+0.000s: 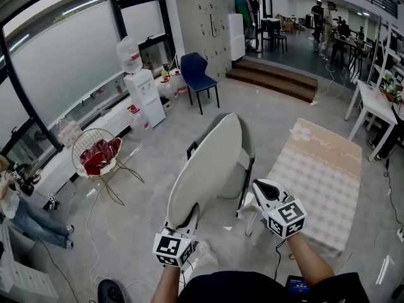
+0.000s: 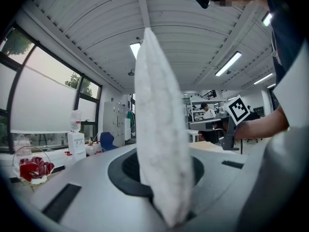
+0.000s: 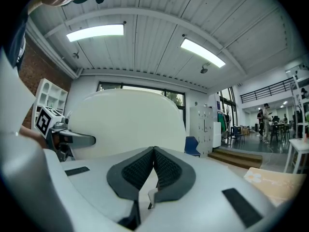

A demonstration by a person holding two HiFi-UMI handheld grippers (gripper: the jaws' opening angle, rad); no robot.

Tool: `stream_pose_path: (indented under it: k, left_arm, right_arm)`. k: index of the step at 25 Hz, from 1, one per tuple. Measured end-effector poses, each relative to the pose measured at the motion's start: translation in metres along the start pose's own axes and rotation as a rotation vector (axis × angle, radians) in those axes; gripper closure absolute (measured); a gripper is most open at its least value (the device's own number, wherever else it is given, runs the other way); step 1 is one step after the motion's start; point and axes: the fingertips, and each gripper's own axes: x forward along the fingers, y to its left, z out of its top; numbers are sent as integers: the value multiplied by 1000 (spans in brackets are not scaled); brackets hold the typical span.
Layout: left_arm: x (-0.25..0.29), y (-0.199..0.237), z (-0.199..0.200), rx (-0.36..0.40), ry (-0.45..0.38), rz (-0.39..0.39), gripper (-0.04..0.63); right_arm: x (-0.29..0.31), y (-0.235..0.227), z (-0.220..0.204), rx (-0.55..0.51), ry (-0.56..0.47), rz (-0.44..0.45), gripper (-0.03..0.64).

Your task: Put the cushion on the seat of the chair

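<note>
Cushion (image 1: 211, 166) not yet on the seat — it stands upright on edge, its lower rim pinched in the clenched left gripper (image 1: 188, 223), close against the chair (image 1: 243, 153) and hiding most of the seat from above. The right gripper (image 1: 260, 187) hovers just beside the chair, jaws closed together on nothing. What is left, by my reading: tip the cushion flat, lay it on the seat, let go. Off to the left a wire basket (image 1: 82, 147) holds something red — what exactly, I cannot tell.
</note>
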Motion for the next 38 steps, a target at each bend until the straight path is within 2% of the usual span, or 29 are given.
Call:
stream_pose_path:
  k: [20, 27, 38]
  left_arm:
    - [46, 61, -4, 12, 17, 29, 540]
    - [64, 85, -6, -7, 5, 36, 540]
    - [98, 136, -10, -14, 30, 39, 540]
  right_arm:
    - [77, -23, -2, 23, 0, 18, 598]
    - [106, -36, -7, 32, 10, 15, 598]
    - [164, -50, -5, 49, 23, 4, 598]
